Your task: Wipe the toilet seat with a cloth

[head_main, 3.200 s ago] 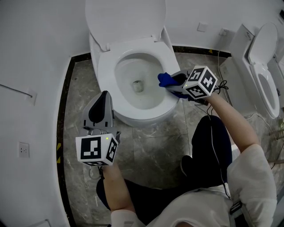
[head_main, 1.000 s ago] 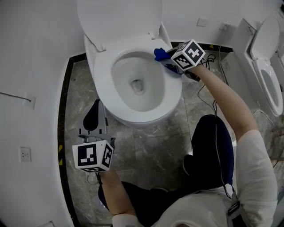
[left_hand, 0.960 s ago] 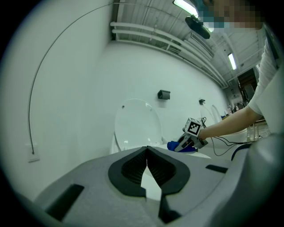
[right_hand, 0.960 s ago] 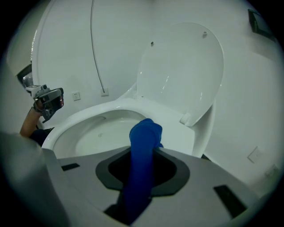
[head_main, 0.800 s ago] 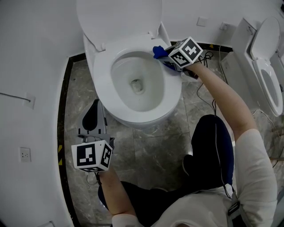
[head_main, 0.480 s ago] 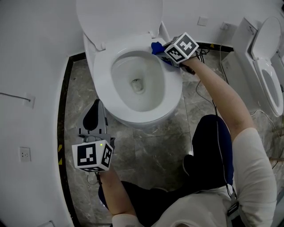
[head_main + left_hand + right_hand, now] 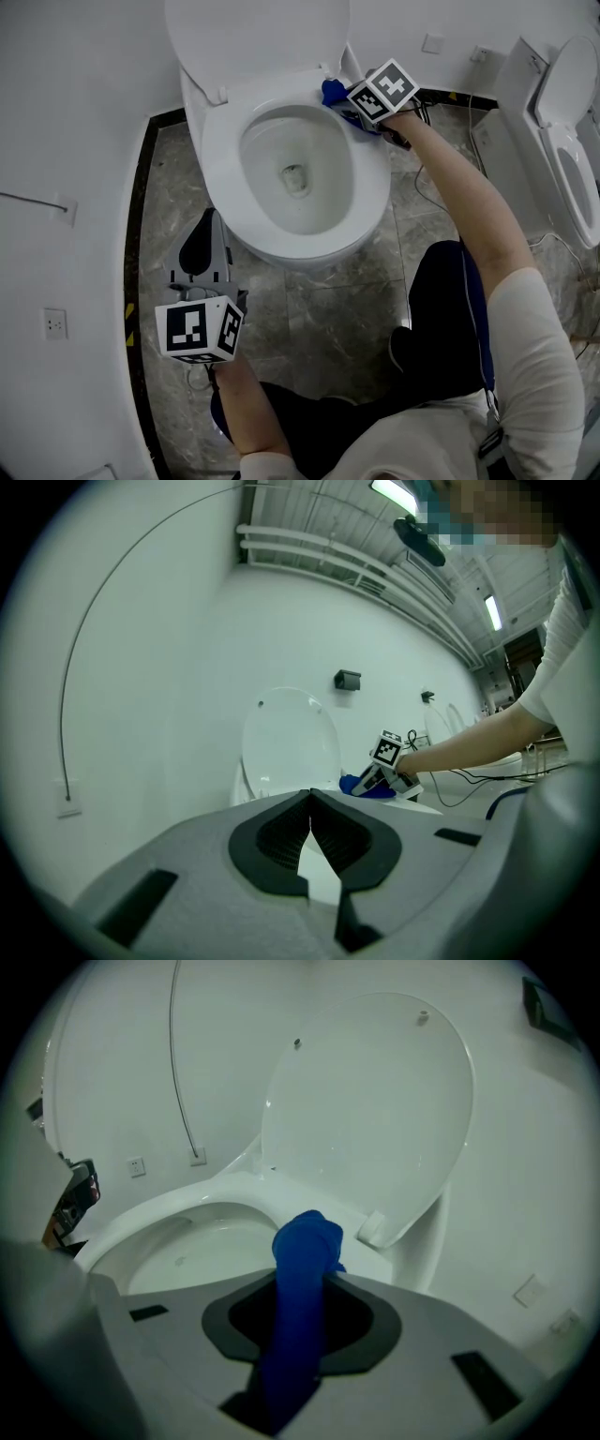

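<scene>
Bright blue cloth (image 7: pixel 305 1237) on glossy white seat (image 7: pixel 373 187). Grey veined floor (image 7: pixel 319 314), black border (image 7: pixel 138 234). Grey left hand-held gripper (image 7: pixel 310 803), grey right hand-held gripper (image 7: pixel 302 1283), black pads (image 7: pixel 279 841), black-and-white square markers on cubes (image 7: pixel 199 328). White wall (image 7: pixel 75 112) all round.

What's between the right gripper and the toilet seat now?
A blue cloth, clamped in the right gripper and poking out over the seat; right gripper view shows it.
</scene>
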A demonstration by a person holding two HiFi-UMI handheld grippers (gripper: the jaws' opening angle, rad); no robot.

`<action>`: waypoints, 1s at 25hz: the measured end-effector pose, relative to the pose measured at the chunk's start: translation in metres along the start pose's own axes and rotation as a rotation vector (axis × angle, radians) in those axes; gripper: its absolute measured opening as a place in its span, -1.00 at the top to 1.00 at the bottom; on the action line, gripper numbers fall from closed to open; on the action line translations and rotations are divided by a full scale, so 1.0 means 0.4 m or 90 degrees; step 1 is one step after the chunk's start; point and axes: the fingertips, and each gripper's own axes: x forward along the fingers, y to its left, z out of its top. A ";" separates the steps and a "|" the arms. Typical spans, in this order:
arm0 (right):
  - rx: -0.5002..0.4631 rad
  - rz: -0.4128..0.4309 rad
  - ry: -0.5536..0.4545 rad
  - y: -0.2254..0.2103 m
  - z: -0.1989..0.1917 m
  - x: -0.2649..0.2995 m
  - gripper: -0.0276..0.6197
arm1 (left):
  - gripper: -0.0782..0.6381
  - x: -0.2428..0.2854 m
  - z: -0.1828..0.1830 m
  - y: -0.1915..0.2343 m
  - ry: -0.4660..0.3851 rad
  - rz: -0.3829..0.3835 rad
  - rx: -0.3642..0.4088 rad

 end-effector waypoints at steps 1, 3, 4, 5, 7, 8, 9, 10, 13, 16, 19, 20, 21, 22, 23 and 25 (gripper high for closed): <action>0.003 -0.001 -0.001 -0.003 0.002 0.002 0.63 | 0.76 0.001 0.001 -0.003 0.000 -0.002 0.000; 0.012 -0.007 -0.007 -0.015 0.007 0.007 0.62 | 0.76 0.004 0.001 -0.007 -0.002 -0.006 -0.001; 0.019 -0.013 -0.011 -0.023 0.012 0.010 0.63 | 0.76 0.006 0.001 -0.009 -0.002 -0.008 -0.002; 0.026 -0.020 -0.015 -0.032 0.017 0.013 0.63 | 0.76 0.008 0.000 -0.011 -0.003 -0.010 -0.002; 0.037 -0.036 -0.021 -0.048 0.029 0.020 0.63 | 0.76 0.011 -0.004 -0.013 0.000 -0.013 -0.001; 0.039 -0.043 -0.024 -0.054 0.034 0.024 0.63 | 0.76 0.012 -0.007 -0.014 0.002 -0.014 -0.001; 0.041 -0.048 -0.026 -0.058 0.037 0.027 0.63 | 0.76 0.013 -0.009 -0.016 0.004 -0.015 -0.001; 0.042 -0.051 -0.026 -0.063 0.039 0.029 0.63 | 0.76 0.014 -0.009 -0.017 0.005 -0.016 -0.001; 0.055 -0.049 -0.023 -0.076 0.043 0.033 0.63 | 0.76 0.015 -0.002 -0.021 -0.001 -0.017 -0.005; 0.069 -0.049 -0.018 -0.083 0.047 0.038 0.63 | 0.76 0.016 0.004 -0.024 -0.005 -0.018 -0.006; 0.074 -0.058 -0.017 -0.089 0.055 0.046 0.63 | 0.76 0.016 0.001 -0.023 -0.003 -0.018 -0.004; 0.076 -0.062 -0.018 -0.092 0.057 0.048 0.63 | 0.76 0.016 -0.002 -0.022 0.000 -0.018 -0.003; 0.077 -0.066 -0.019 -0.096 0.061 0.051 0.63 | 0.76 0.016 -0.004 -0.022 0.002 -0.018 -0.002; 0.079 -0.072 -0.020 -0.100 0.065 0.053 0.63 | 0.76 0.016 -0.006 -0.022 0.004 -0.018 -0.002; 0.080 -0.077 -0.022 -0.103 0.070 0.056 0.63 | 0.76 0.016 -0.008 -0.023 0.005 -0.018 -0.002; 0.080 -0.090 -0.023 -0.110 0.078 0.060 0.63 | 0.76 0.016 -0.010 -0.024 0.006 -0.018 -0.003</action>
